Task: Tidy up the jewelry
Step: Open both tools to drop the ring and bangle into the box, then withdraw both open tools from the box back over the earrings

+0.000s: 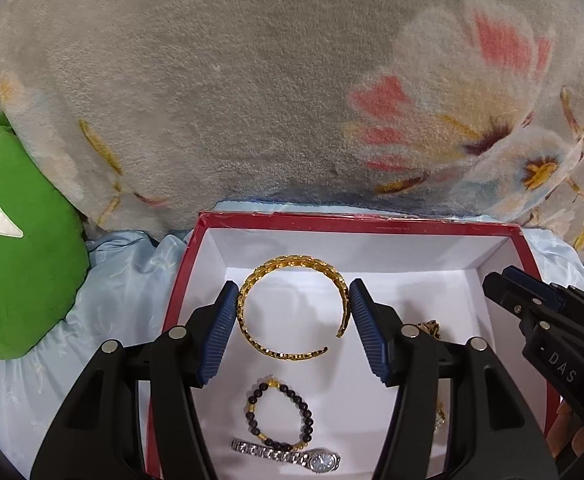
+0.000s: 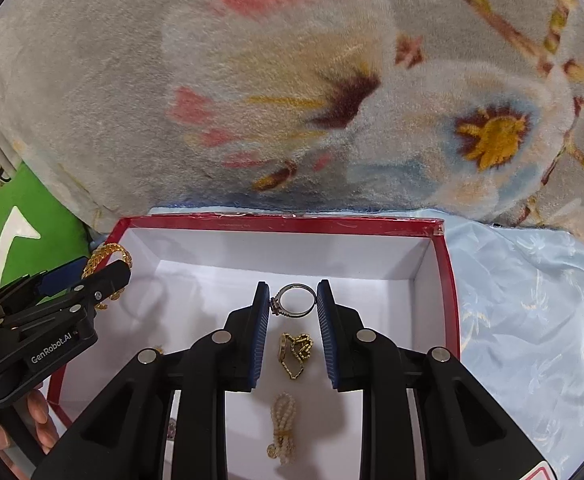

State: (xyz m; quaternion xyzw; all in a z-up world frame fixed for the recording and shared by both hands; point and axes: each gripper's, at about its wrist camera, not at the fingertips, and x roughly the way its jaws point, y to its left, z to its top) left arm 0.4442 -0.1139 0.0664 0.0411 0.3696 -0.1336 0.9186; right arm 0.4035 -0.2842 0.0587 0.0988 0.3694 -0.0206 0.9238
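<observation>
The left gripper [image 1: 294,300] is showing two big black arms, and each one is ending in a blue pad with tiny ridges. Round silver bolts are shining on the black arms in the lower part of the frame. The right gripper [image 2: 292,300] is looking just the same: black arms, blue ridged pads, silver bolts. White letters are showing on each gripper's black side where the other camera sees it. Bare fingers [image 2: 38,420] are peeking out at the lower left.
</observation>
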